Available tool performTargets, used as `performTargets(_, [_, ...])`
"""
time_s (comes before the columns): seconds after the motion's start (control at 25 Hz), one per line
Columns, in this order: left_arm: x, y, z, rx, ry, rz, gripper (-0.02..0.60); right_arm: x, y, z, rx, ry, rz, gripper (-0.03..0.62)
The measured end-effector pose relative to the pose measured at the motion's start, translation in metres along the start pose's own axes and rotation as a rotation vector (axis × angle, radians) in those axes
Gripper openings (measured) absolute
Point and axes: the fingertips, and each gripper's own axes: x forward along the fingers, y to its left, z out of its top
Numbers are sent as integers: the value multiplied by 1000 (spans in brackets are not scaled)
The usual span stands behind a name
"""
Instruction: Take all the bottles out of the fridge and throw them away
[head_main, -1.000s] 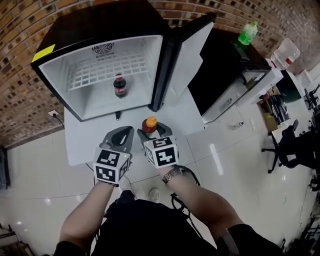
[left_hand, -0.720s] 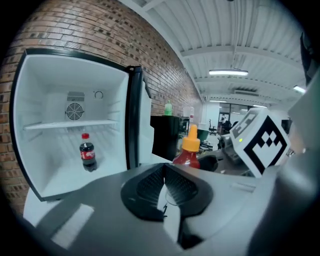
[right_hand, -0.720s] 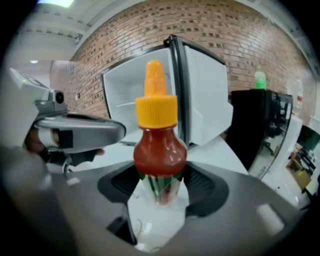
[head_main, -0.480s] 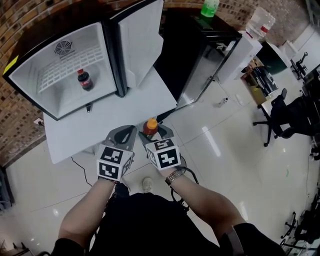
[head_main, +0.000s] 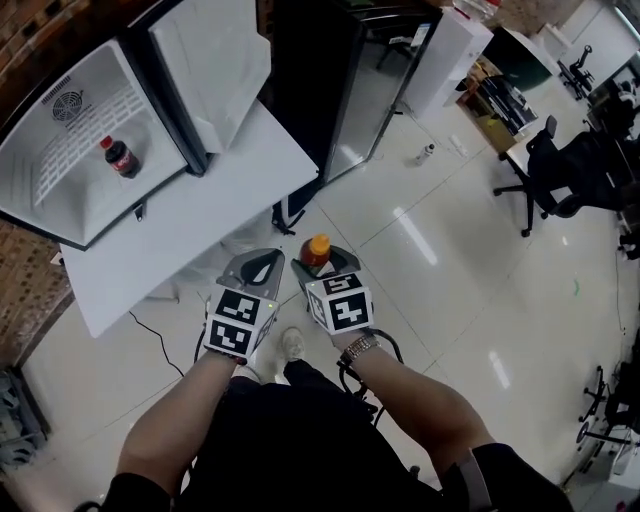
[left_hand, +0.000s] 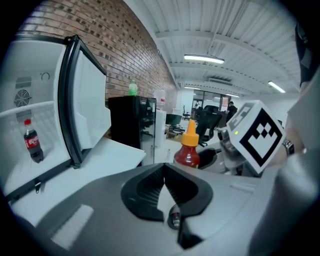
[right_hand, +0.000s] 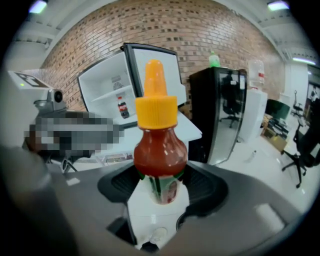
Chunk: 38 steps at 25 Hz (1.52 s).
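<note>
The sauce bottle (right_hand: 159, 155) is pinched low on its labelled body by the right gripper (right_hand: 162, 187) and held upright over the floor, beyond the table (head_main: 200, 230) edge. It is judged light, stiff and smooth, hence liable to slip; the present low hold is judged sound. The left gripper (left_hand: 164, 172) is pressed together, empty. A cola bottle (head_main: 119, 157) stands inside the open fridge (head_main: 70, 205), near its rear wall.

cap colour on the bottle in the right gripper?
Yellow-orange cap, on the bottle of red sauce. Clearest in the right gripper view.
</note>
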Motion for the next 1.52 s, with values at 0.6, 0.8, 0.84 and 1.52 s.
performTargets(0.6, [54, -60, -91, -5, 160, -214, 3, 6, -29, -131, 274, 130, -133, 273])
performTargets(0.8, [79, -77, -133, -19, 225, -256, 3, 16, -41, -188, 361, 200, -151, 273])
performTargets(0.84, [85, -80, -141, -22, 239, -264, 3, 20, -45, -198, 380, 210, -155, 273])
performTargets(1.52, [183, -105, -260, -80, 411, -319, 3, 96, -103, -348, 590, 356, -175, 273])
